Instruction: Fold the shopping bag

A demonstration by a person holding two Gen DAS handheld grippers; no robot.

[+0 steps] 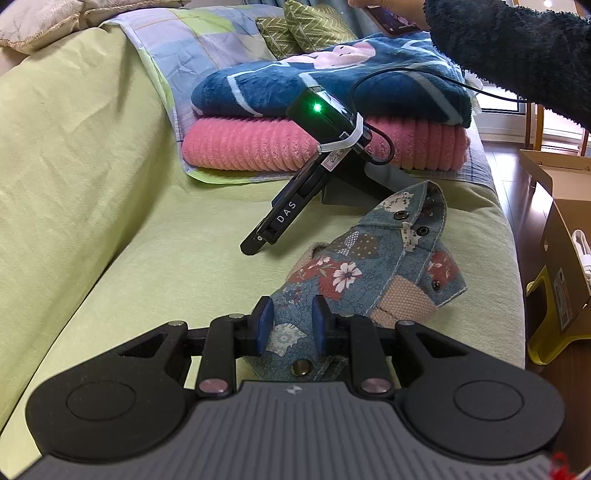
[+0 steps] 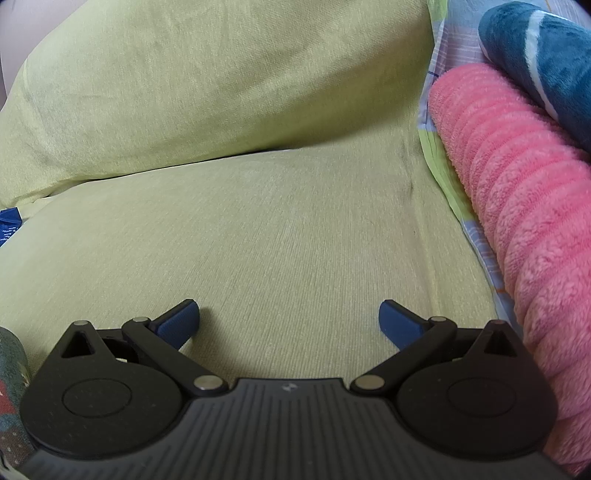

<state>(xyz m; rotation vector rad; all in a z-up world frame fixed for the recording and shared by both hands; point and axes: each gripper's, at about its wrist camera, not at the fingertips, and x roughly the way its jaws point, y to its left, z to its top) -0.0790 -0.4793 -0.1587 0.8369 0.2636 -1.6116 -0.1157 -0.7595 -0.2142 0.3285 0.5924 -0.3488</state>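
Observation:
The shopping bag [image 1: 369, 258] is a floral patchwork denim cloth with snap buttons, bunched into a compact bundle on the green sofa seat [image 1: 147, 258]. My left gripper [image 1: 291, 321] is shut on the bundle's near end, with the fabric pinched between its blue pads [image 1: 264, 325]. My right gripper [image 1: 255, 243] rests tip-down on the seat just beyond the bag, a green light on its body. In the right wrist view, the right gripper [image 2: 290, 321] stands open over bare cushion [image 2: 277, 221], nothing between its fingers. A sliver of the bag [image 2: 11, 369] shows at the left edge.
A folded pink blanket [image 1: 258, 147] with a blue blanket [image 1: 295, 81] on top lies on a checked sheet behind the grippers. A dark fleece sleeve [image 1: 517, 48] reaches in at top right, its hand holding a phone [image 1: 391, 18]. A cardboard box [image 1: 565, 258] stands on the floor beside the sofa.

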